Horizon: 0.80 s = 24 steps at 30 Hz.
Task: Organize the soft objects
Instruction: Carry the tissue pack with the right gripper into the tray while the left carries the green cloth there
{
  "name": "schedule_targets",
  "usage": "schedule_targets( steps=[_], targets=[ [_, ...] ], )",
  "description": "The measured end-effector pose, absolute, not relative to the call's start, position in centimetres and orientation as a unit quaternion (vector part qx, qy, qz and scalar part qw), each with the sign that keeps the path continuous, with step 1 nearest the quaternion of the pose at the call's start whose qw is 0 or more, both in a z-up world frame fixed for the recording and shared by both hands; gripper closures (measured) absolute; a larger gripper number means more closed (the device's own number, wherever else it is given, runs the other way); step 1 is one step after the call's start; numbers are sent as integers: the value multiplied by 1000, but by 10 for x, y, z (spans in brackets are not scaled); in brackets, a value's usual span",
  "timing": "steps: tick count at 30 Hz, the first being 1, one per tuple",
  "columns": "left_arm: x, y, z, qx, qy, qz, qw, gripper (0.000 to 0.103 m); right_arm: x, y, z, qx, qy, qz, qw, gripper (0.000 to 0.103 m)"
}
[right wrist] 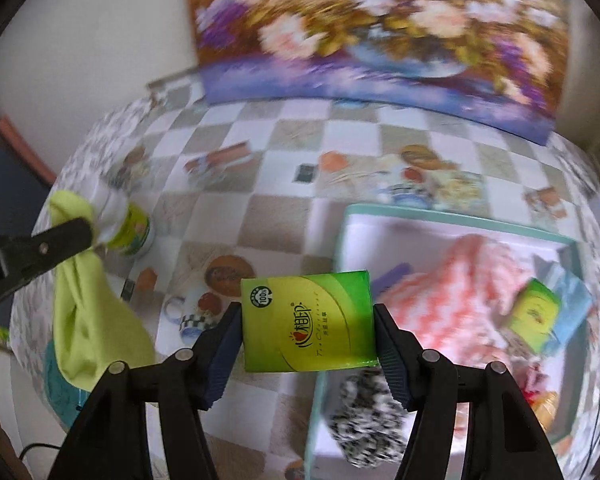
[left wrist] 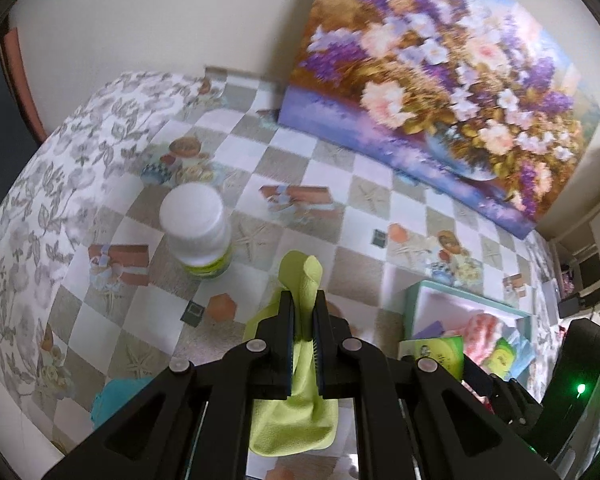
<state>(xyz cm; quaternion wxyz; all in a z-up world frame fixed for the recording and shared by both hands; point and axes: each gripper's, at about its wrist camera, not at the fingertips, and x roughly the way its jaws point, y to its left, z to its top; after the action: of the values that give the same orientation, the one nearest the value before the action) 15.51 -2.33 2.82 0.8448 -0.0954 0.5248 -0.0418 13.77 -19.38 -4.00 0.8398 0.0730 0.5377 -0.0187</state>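
- Left gripper [left wrist: 303, 312]: clamped tight on lime cloth [left wrist: 296, 408], lifted above checkered tablecloth [left wrist: 340, 168].
- Right gripper [right wrist: 306, 330]: pinching green tissue pack [right wrist: 308, 320], just beside teal-rimmed box [right wrist: 420, 212] holding pink knit [right wrist: 460, 280].

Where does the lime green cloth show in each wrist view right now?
Left wrist view: lime green cloth at bottom centre, pinched in the left gripper.
Right wrist view: cloth at the left edge, hanging from the left gripper.
Shared landmark: the white bottle, beside the cloth in both views.
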Motion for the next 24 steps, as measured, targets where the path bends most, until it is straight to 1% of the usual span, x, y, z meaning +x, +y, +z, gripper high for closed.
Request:
schedule_targets(
  steps=[7,10,15,20,24],
  targets=[
    [142,-55,53,-93,505,-94,853,95,109,-253,-14,128,513,-77,845,37],
    [135,-79,57,-95,508,-139,845,95,95,-279,-7,136,505,-119,844,37],
    [118,-128,59,-67,513,-194,834,95,71,-319,-6,155,502,-170,834,37],
    [105,-176,46,-65,529,-260,806,95,51,-356,-16,178,509,-214,815,37],
    [107,-192,23,-77,554,-267,785,95,43,-372,-27,187,518,-231,802,37]
  ],
)
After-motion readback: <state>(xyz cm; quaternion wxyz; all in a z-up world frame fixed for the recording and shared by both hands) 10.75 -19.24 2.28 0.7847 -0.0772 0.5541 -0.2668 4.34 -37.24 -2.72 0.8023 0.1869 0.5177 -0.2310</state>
